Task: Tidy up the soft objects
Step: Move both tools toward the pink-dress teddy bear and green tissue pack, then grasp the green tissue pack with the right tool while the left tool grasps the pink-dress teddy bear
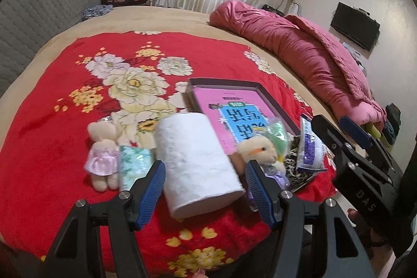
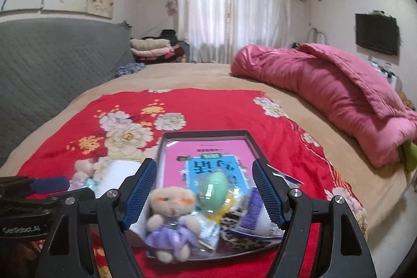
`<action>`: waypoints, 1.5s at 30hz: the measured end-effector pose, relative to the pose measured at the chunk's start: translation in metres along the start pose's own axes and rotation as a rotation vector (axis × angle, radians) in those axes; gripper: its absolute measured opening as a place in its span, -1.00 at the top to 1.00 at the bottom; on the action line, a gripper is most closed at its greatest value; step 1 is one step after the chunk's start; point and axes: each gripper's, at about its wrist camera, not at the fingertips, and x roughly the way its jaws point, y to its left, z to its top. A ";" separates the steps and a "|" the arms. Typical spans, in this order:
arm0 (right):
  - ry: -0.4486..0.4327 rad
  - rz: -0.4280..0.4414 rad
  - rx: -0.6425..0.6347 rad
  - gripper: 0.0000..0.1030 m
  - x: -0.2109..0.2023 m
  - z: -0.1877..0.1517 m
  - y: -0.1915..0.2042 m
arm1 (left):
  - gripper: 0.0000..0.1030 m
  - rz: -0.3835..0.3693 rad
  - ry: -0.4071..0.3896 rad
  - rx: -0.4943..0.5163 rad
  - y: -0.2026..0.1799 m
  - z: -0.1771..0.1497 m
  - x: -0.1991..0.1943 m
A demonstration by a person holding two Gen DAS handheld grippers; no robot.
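1. The left gripper (image 1: 206, 189) has its jaws spread wide around a white paper roll (image 1: 196, 160). The blue pads sit beside its two ends, and whether they press on it I cannot tell.
2. The right gripper (image 2: 203, 192) is also wide open and holds nothing. It hovers over the purple-dressed plush bear (image 2: 170, 220), which lies between its fingers at the near end of the dark tray (image 2: 203, 133).
3. In the tray, judging by the right wrist view: a pink book (image 2: 206, 155) at 12 o'clock, a green egg-shaped toy (image 2: 212, 190) in the middle, and a purple-and-white packet (image 2: 254, 212) at 3 o'clock.
4. Still outside the tray, at its 9 o'clock on the red floral blanket (image 1: 65, 85): a pink-dressed plush bear (image 1: 103, 153), a green tissue pack (image 1: 134, 163), and the roll.
5. I judge the sorting about half done, with those three items left to gather.
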 end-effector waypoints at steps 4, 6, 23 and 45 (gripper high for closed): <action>0.001 0.038 -0.046 -0.50 -0.003 0.002 0.020 | -0.23 0.019 0.000 -0.030 0.022 -0.002 -0.006; 0.006 0.060 -0.070 -0.50 -0.004 0.002 0.032 | -0.23 0.032 -0.001 -0.053 0.035 -0.003 -0.008; 0.053 0.187 -0.444 -0.50 -0.002 -0.020 0.143 | -0.23 0.046 0.097 -0.279 0.151 -0.015 0.020; 0.111 0.114 -1.004 -0.50 0.070 -0.110 0.245 | 0.00 -0.076 0.187 -0.269 0.181 0.006 0.095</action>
